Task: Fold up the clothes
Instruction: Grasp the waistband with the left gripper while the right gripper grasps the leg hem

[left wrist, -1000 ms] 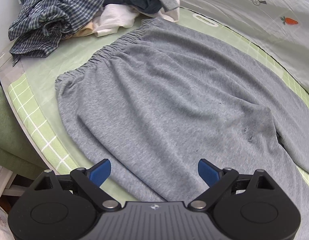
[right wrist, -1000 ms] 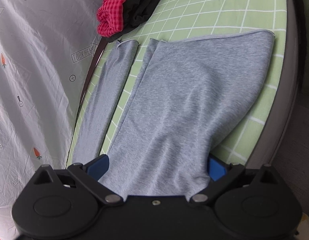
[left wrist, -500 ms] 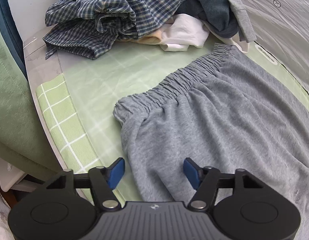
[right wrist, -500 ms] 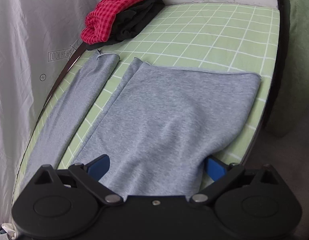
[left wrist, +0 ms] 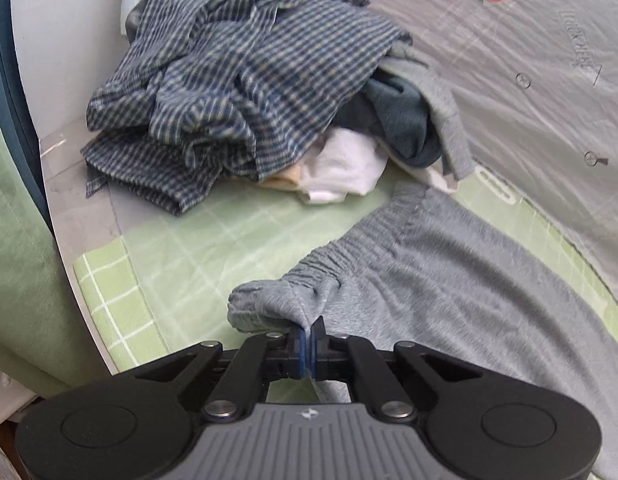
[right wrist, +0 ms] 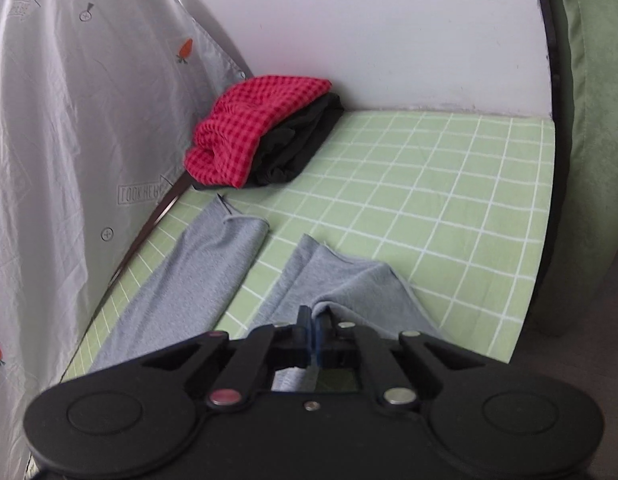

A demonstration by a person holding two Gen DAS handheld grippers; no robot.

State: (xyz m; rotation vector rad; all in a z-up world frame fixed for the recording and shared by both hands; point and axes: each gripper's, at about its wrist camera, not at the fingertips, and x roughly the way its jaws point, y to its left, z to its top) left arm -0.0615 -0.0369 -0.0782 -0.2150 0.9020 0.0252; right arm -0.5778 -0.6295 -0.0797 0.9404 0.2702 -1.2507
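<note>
Ahead of my right tongs a plain white wall (right wrist: 389, 40) rises behind the green checked table cover (right wrist: 449, 200); a grey carrot-print sheet (right wrist: 69, 120) hangs to their left.

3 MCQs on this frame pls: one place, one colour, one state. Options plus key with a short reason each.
1. Where is the left gripper clamped on the grey trousers?
A. waistband corner
B. leg hem
C. mid-leg

2. What colour is the checked garment atop the black garment?
A. blue
B. red
C. yellow

3. What state is the right gripper in?
A. open
B. shut on nothing
C. shut on trouser leg

Key: 1 A, gathered elastic bunches at its tips. 2 B, red-and-black check. 3 C, grey cloth pinched between its pads.
</note>
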